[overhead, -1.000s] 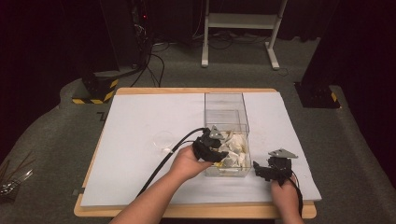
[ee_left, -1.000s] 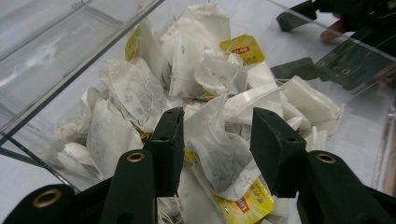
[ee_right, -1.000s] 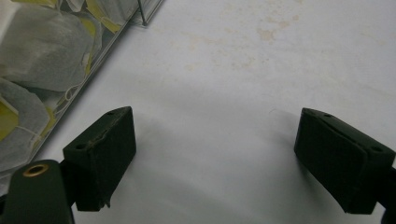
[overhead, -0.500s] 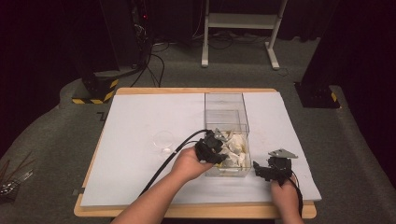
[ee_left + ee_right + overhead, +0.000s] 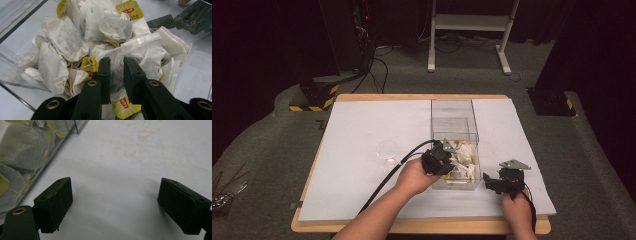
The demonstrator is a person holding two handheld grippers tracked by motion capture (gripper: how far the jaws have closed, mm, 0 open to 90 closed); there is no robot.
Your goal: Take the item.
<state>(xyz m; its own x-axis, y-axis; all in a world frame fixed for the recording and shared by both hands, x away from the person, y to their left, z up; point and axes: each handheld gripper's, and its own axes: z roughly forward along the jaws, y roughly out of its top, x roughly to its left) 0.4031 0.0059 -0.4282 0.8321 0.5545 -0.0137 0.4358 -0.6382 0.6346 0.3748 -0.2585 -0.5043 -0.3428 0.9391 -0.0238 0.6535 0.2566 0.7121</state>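
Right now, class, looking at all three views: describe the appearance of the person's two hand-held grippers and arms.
Both grippers are black. The left gripper trails a thick black cable and has blocky fingers on flat bars with brass-coloured rivets. The right gripper carries a grey three-cornered plate on top; its fingers are chunky black wedges. Both forearms are bare, with no sleeves visible.
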